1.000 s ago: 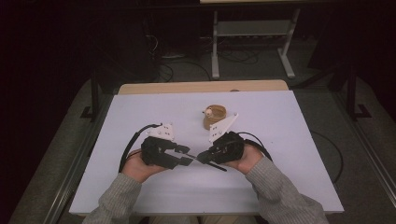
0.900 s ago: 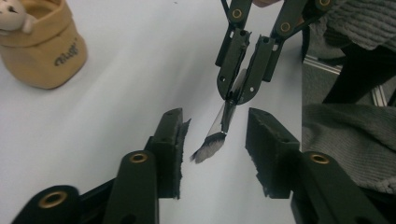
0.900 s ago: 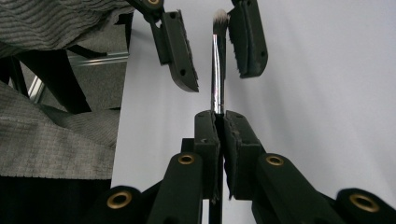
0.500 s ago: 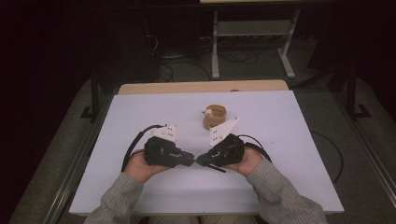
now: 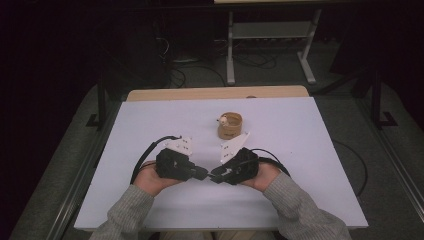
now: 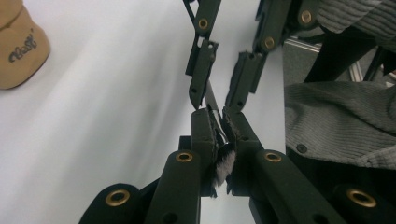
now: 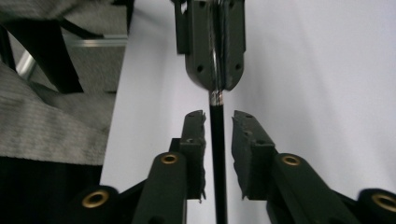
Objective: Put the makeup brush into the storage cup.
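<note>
A thin brush with a black handle [image 7: 217, 158], a silver ferrule and white bristles [image 6: 225, 163] spans the two grippers at the table's middle front. My left gripper [image 5: 202, 175] [image 6: 218, 119] is shut on the brush at its ferrule end, and the bristles stick out behind its pads. My right gripper [image 5: 214, 177] [image 7: 218, 121] faces it tip to tip. Its jaws stand open on either side of the handle, with a gap on each side. The same gap around the handle appears on the right gripper [image 6: 219, 93] in the left gripper view.
A small tan cup [image 5: 230, 125] [image 6: 18, 44] with a small white thing at its rim stands on the white table [image 5: 320, 150] just beyond the grippers. The table's front edge lies close under the person's grey sleeves [image 5: 300, 205].
My left gripper has shifted slightly right toward the right gripper, so the two sets of jaws now meet tip to tip. The cup has not moved.
</note>
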`<state>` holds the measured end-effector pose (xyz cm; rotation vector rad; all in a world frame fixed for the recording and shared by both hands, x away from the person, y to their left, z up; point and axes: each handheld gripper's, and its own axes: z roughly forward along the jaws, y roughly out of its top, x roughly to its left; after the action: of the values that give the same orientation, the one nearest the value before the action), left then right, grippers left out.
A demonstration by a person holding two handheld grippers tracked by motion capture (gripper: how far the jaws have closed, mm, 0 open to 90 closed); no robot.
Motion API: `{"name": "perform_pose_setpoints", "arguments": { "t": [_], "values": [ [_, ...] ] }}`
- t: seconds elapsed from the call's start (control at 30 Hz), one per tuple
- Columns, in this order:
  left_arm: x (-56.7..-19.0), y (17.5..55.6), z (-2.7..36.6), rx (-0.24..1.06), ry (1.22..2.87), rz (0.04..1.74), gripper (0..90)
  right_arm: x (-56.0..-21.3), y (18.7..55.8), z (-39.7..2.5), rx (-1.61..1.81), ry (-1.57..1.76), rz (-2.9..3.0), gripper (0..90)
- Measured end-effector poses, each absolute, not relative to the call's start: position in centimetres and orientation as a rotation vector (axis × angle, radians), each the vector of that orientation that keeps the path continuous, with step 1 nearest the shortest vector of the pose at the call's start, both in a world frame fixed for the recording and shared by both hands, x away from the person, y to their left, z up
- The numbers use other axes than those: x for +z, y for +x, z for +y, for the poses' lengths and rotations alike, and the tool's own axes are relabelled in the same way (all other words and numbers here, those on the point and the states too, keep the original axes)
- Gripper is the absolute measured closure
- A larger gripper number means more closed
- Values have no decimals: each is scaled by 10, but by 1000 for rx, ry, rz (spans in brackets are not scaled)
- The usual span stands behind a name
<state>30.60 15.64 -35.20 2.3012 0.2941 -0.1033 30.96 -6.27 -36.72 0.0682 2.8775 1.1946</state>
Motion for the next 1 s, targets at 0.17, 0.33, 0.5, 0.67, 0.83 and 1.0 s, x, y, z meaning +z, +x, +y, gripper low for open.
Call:
{"name": "perform_pose_setpoints", "arguments": {
  "t": [0.17,0.33,0.5,0.67,0.83,1.0],
  "values": [
    [-351,305,156,-95,2299,284,840,-369,310,-62,1151,74,2878,764],
    [-350,305,156,-114,2306,262,839,-372,306,-62,1168,37,2867,828],
    [-348,303,158,-85,2281,282,769,-374,305,-65,1228,56,2856,834],
    [-346,304,162,-85,2260,297,755,-374,307,-71,1301,104,2842,834],
    [-346,305,161,-114,2255,296,813,-378,305,-68,1311,84,2821,834],
    [-347,305,160,-118,2266,294,837,-380,304,-64,1294,73,2829,828]
  ]
}}
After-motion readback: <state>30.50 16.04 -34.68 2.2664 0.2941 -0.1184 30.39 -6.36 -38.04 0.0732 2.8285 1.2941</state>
